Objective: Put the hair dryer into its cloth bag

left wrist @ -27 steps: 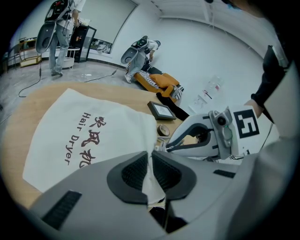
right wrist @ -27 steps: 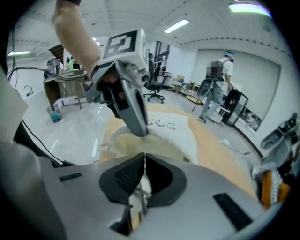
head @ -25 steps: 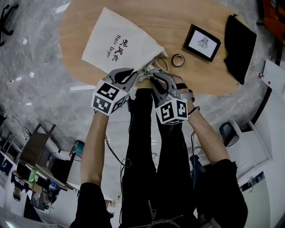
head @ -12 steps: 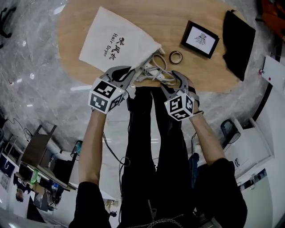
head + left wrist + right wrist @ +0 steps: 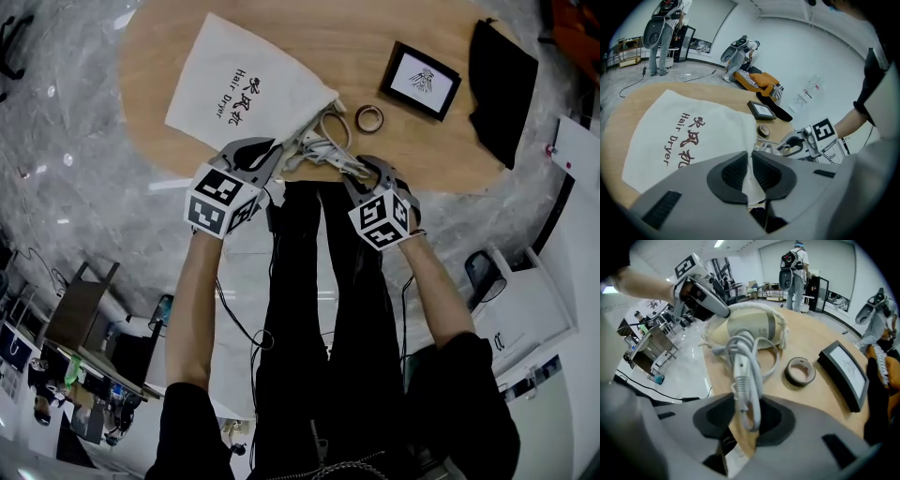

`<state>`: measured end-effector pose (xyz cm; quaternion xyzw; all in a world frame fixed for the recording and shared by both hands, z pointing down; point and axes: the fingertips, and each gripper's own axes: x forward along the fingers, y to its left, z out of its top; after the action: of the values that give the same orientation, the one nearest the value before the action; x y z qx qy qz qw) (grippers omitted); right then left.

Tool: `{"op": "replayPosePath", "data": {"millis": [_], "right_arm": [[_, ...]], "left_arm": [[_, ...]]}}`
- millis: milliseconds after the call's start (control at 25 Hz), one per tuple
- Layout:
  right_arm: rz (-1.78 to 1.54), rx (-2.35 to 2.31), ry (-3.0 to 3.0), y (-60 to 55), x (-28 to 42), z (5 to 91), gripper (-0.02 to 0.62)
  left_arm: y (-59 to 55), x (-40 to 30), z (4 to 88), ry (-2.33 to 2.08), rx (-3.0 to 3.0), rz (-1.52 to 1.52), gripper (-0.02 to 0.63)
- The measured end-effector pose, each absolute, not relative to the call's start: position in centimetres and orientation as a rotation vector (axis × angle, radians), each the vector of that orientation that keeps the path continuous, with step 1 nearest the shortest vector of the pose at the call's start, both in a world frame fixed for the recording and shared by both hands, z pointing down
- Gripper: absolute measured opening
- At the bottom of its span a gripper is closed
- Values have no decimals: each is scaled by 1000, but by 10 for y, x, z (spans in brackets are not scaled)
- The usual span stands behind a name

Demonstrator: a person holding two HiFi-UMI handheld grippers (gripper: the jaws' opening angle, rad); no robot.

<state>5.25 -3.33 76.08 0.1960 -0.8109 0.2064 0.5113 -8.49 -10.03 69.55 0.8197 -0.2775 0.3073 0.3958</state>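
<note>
A white cloth bag (image 5: 244, 89) printed "Hair Dryer" lies on the wooden table (image 5: 394, 28) with its mouth toward the near edge. My left gripper (image 5: 277, 155) is shut on the bag's mouth hem (image 5: 751, 171) and holds it up. The cream hair dryer (image 5: 752, 329) sits in the mouth, its body mostly inside. Its white cord (image 5: 323, 145) spills out in loops. My right gripper (image 5: 361, 173) stands over the cord and plug (image 5: 743, 366). Its jaws have just been closing, and the bundle fills the gap between the pads.
A roll of tape (image 5: 369, 119) lies just right of the bag mouth, with a black-framed picture (image 5: 421, 81) beyond it. A black cloth (image 5: 502, 84) hangs off the table's right end. The table's near edge runs right under both grippers.
My right gripper left the bag mouth, swung right and down along the table edge, and now sits around the cord. The left gripper and the bag kept still.
</note>
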Motion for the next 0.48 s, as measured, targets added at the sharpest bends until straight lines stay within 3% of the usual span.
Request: {"op": "replayPosePath", "data": {"millis": [40, 480], "right_arm": [[484, 467, -1979, -33, 52, 756, 118], [421, 422, -2140, -53, 38, 719, 107]], "left_arm": [[-100, -85, 696, -704, 2077, 779, 37], [-95, -81, 696, -700, 2079, 786, 37]]}}
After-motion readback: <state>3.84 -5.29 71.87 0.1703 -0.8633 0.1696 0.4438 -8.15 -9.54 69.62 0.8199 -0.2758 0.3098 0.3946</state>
